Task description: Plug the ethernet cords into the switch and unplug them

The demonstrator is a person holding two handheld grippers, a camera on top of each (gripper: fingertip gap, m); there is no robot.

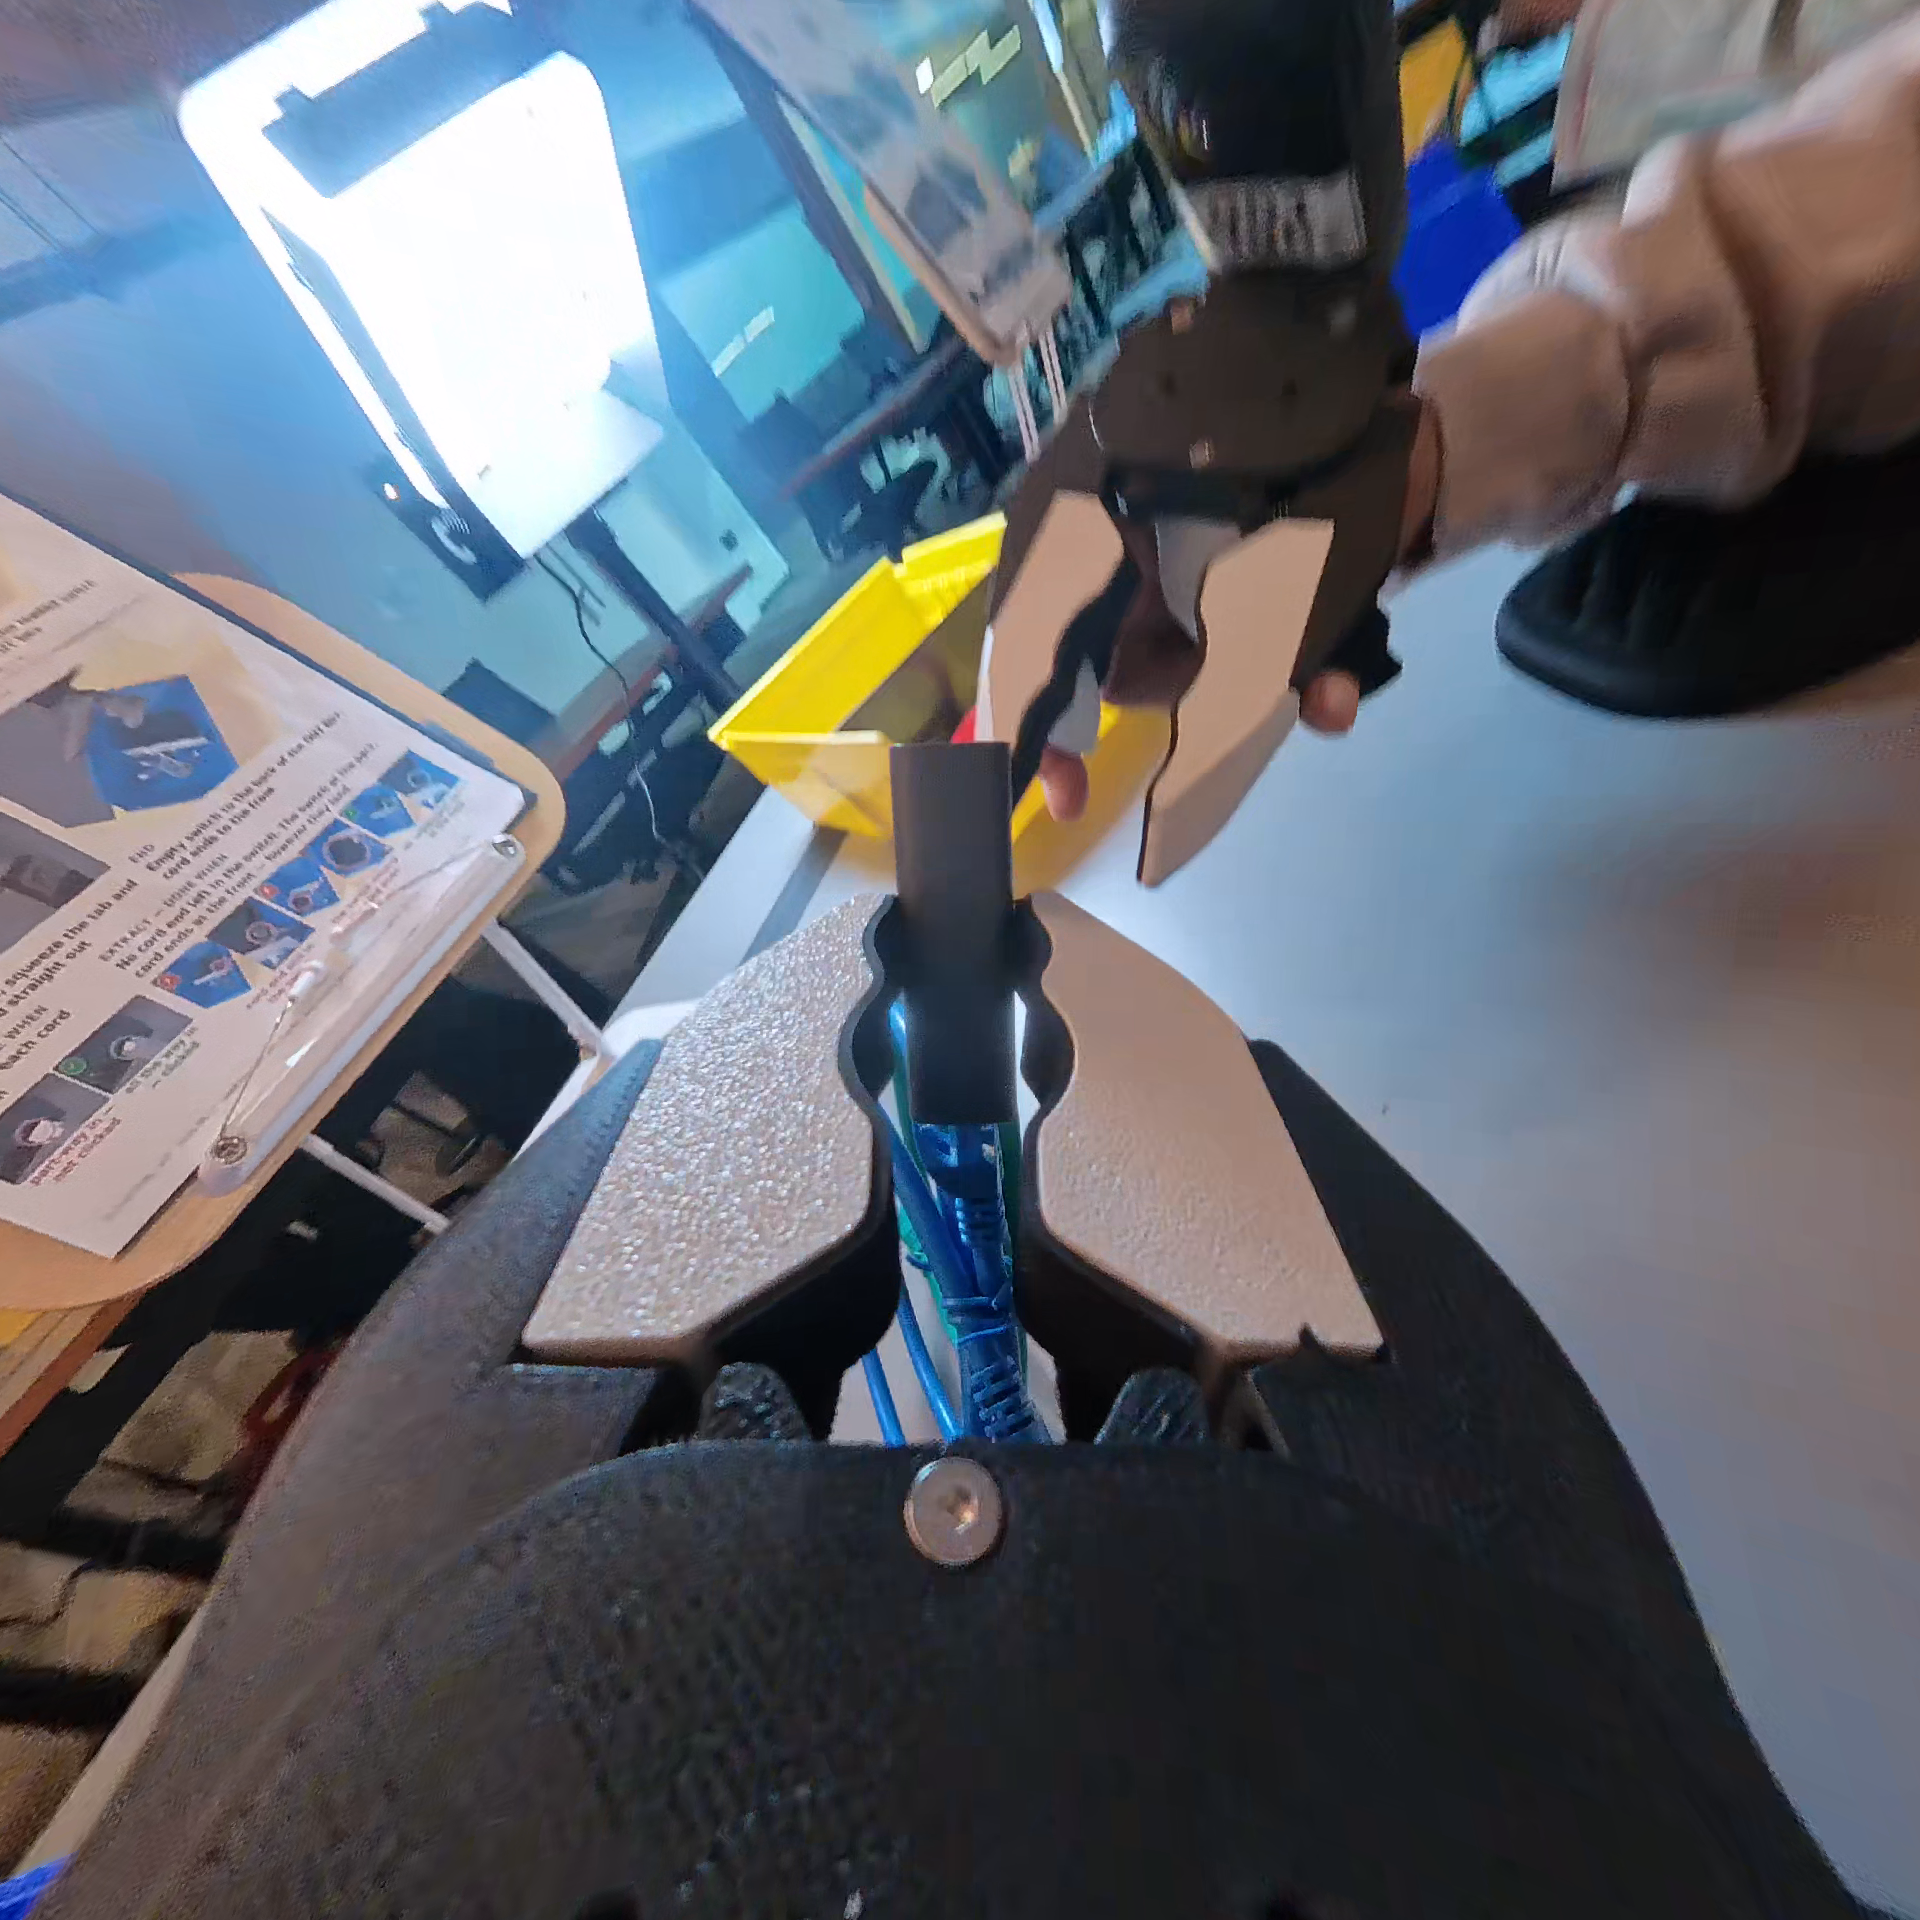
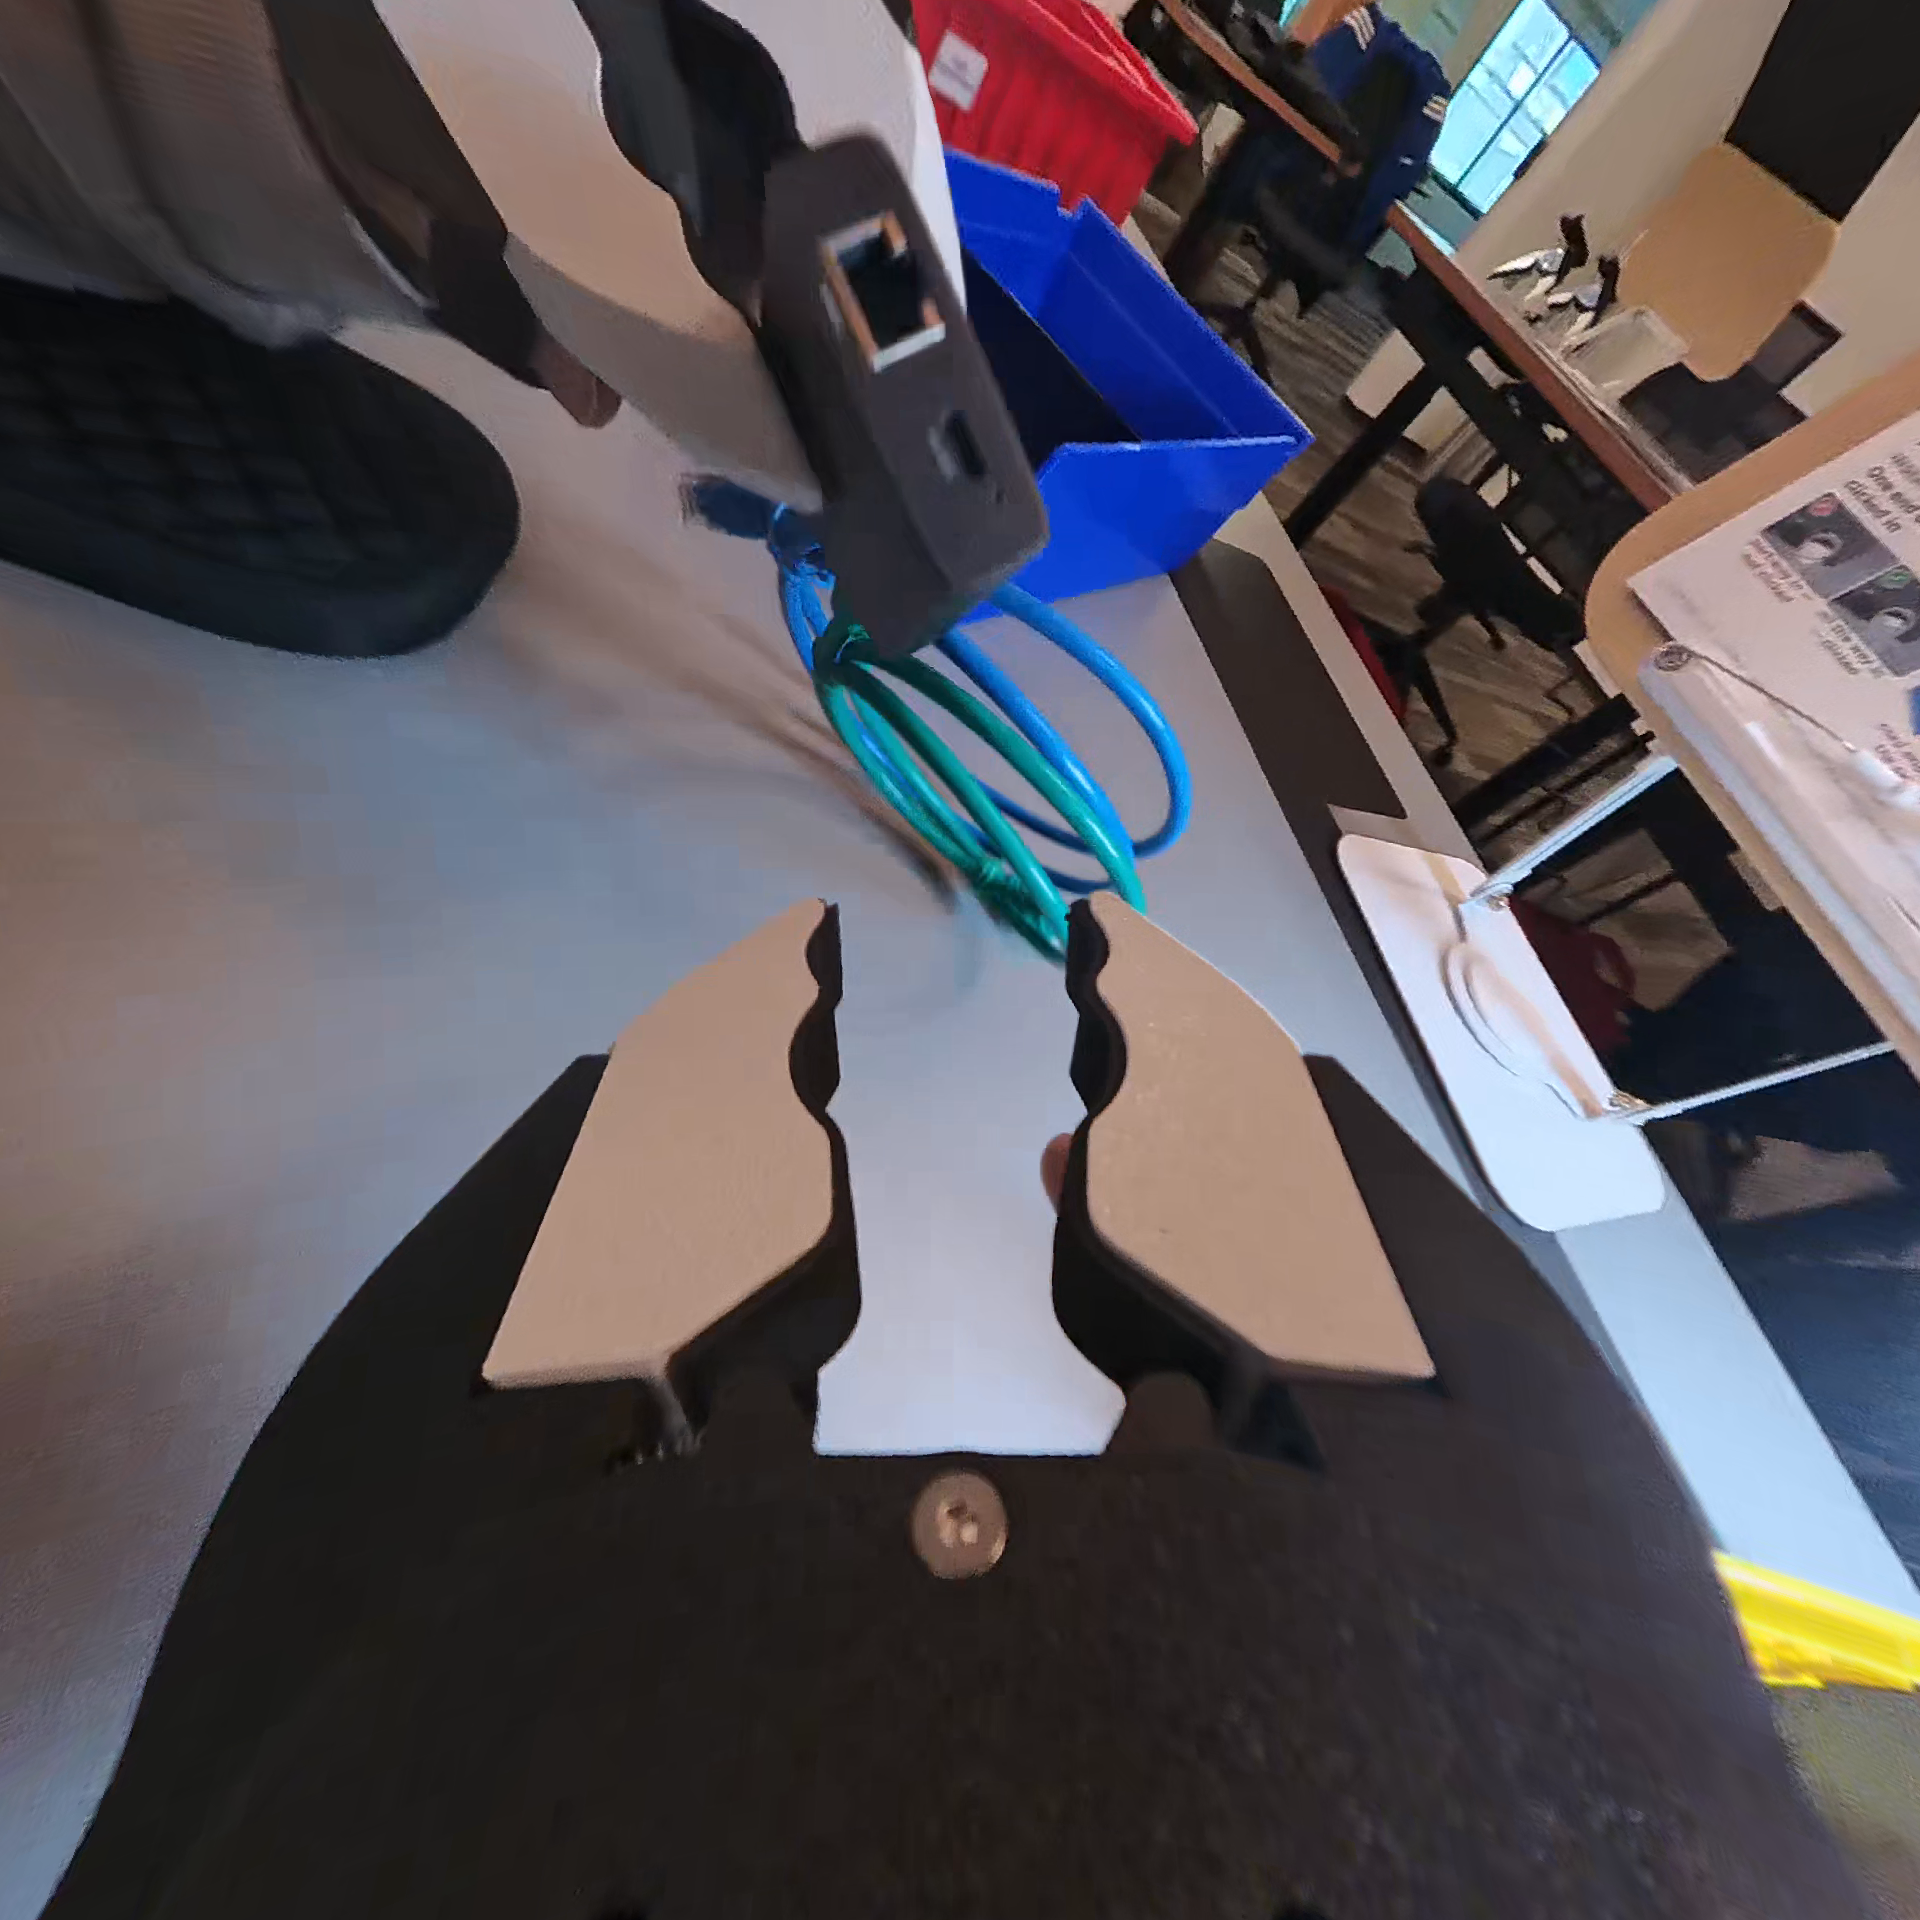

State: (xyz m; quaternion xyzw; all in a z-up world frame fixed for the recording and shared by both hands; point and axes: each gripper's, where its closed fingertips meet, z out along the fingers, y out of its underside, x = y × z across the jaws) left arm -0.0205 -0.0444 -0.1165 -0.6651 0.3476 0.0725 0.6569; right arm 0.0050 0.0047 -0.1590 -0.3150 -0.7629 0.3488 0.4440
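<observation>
My left gripper (image 1: 954, 904) is shut on the black switch (image 1: 951, 831), held edge-on above the grey table (image 1: 1558, 1039). A blue ethernet cord (image 1: 971, 1226) meets the switch's near end between my fingers. In the right wrist view the switch (image 2: 904, 416) shows one empty port facing me. The looped blue cord (image 2: 1143, 727) and green cord (image 2: 935, 748) hang under it down to the table. My right gripper (image 2: 951, 925) is open and empty, just short of the green loop. It also shows in the left wrist view (image 1: 1081, 810), beyond the switch.
A yellow bin (image 1: 831, 686) stands at the table's far edge. A blue bin (image 2: 1122, 416) and a red bin (image 2: 1039, 83) stand behind the switch. An instruction sheet on a stand (image 1: 208, 831) is beside the table. A black pad (image 2: 208, 468) lies on the table.
</observation>
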